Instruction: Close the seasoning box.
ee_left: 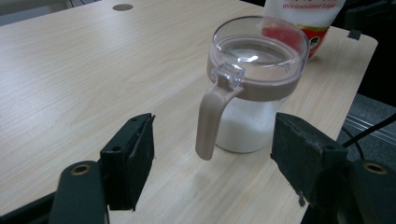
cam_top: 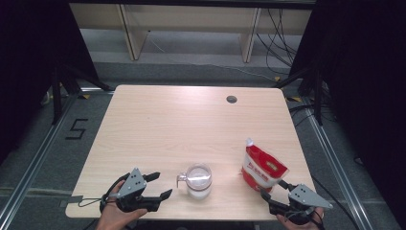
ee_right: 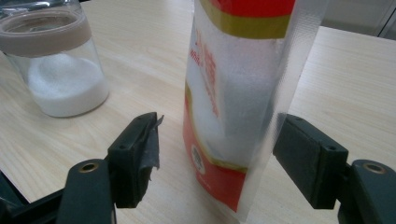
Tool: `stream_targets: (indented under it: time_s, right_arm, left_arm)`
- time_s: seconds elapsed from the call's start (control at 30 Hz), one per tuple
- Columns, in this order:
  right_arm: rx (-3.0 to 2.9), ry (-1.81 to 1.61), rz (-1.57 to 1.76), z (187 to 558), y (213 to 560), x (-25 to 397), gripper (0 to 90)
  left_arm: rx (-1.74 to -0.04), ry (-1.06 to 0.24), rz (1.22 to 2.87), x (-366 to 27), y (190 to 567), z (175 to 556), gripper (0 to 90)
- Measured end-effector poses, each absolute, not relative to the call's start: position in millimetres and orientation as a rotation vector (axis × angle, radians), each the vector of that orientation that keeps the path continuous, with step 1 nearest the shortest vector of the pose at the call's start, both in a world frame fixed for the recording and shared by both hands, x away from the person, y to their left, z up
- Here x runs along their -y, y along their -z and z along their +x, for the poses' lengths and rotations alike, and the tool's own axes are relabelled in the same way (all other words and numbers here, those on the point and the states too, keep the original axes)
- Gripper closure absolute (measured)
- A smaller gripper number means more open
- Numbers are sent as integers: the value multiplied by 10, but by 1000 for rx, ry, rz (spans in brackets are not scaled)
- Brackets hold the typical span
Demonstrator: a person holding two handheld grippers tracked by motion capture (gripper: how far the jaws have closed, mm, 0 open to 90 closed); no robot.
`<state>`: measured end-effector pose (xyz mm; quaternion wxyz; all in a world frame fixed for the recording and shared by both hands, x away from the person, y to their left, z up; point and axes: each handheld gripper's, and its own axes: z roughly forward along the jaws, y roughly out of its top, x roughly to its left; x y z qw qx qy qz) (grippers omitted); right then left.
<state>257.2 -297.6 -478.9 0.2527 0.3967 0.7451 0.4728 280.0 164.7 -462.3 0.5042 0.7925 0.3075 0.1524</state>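
The left gripper (cam_top: pixel 159 185) rests at the table's near edge, its jaws spread wide and holding nothing; in the left gripper view the jar's handle (ee_left: pixel 211 120) stands between them, untouched. The right gripper (cam_top: pixel 273 190) is equally wide open, its jaws to either side of the sugar pouch (ee_right: pixel 243 93) without touching it. The lidded jar (cam_top: pixel 198 180), part-filled with white granules, stands upright between the two grippers; the pouch stands just to its right. The table (cam_top: pixel 182 124) is pale wood-grain with a cable hole (cam_top: pixel 231 99) toward its far edge. Beyond lie grey floor, black curtains, loose cables (cam_top: pixel 277 28) and a wooden bench (cam_top: pixel 191 19).
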Motion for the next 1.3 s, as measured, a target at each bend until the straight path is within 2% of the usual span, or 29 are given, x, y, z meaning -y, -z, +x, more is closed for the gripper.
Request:
stream_targets:
  time_s: [0.37, 0.6, 0.97, 1.3]
  right_arm:
    - [-2013, -1285, 1081, 2563, 4783, 2964, 322]
    - [-2020, -1264, 1078, 2564, 4782, 2965, 291]
    - [-1982, -1277, 1132, 2568, 4778, 2966, 161]
    - [-1995, -1266, 1092, 2577, 4782, 2974, 157]
  left_arm:
    - [-753, -378, 1959, -1682, 4718, 2742, 258]
    - [-775, -369, 1963, -1694, 4767, 2710, 163]
    - [-773, -351, 1957, -1730, 4816, 2666, 157]
    - [-767, -356, 1972, -1743, 4826, 2669, 157]
